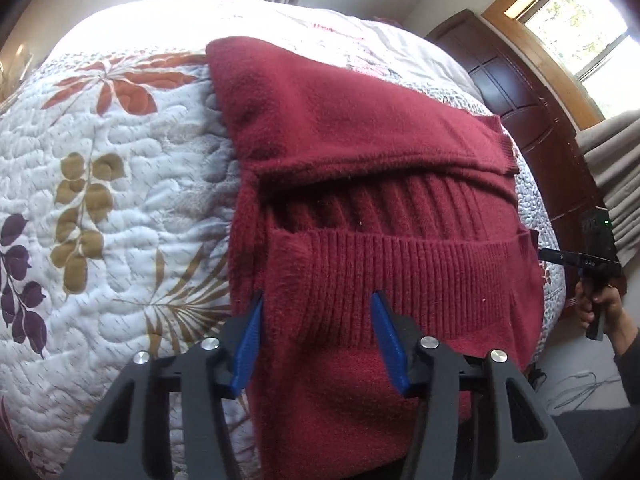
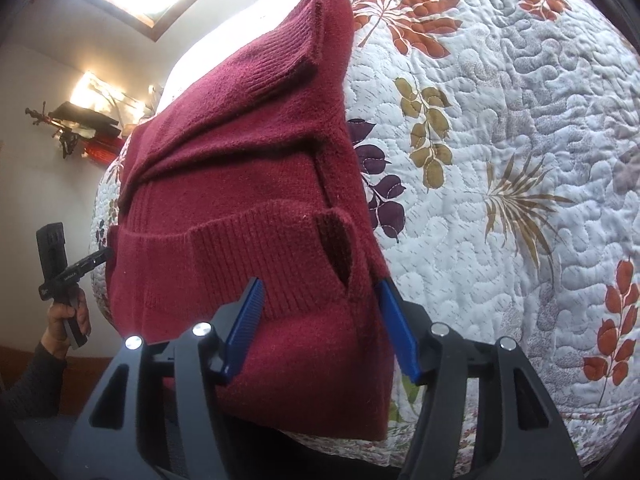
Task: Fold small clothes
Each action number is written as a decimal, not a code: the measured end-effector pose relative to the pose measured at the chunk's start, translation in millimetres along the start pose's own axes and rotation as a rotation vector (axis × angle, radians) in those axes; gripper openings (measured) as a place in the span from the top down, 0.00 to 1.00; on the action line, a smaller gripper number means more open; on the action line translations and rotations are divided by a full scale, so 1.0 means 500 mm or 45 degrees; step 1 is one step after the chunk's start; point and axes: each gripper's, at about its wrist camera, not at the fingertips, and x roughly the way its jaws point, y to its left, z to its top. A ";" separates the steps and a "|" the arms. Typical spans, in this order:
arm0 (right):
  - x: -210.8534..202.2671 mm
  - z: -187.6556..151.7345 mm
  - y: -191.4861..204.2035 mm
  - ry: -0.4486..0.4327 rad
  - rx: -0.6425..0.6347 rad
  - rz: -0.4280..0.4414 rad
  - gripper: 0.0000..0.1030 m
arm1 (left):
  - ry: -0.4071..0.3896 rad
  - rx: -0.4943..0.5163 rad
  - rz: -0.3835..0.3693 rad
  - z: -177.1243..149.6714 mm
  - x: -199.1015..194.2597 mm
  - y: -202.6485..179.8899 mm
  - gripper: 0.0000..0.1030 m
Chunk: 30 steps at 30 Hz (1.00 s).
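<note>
Left wrist view: the red sweater (image 1: 360, 184) stretches away ahead; both grippers (image 1: 318, 344) (image 2: 320, 328) sit spread wide at its near edge.

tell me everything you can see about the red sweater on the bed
The red sweater is a dark red fuzzy knit with ribbed bands. It lies partly folded on the floral quilt, both sleeves turned in across the body, its near end hanging over the bed's edge. The open left hand-held gripper and right hand-held gripper each straddle a near corner.
</note>
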 end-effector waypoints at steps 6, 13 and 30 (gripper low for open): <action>0.019 0.018 0.026 0.021 -0.108 -0.047 0.43 | -0.010 0.005 -0.006 -0.001 0.007 -0.013 0.50; 0.033 0.025 0.046 0.035 -0.185 -0.061 0.92 | -0.014 -0.017 -0.015 0.002 0.006 -0.007 0.73; 0.023 0.020 0.052 0.002 -0.168 -0.042 0.94 | -0.045 0.039 0.030 0.002 0.005 -0.024 0.92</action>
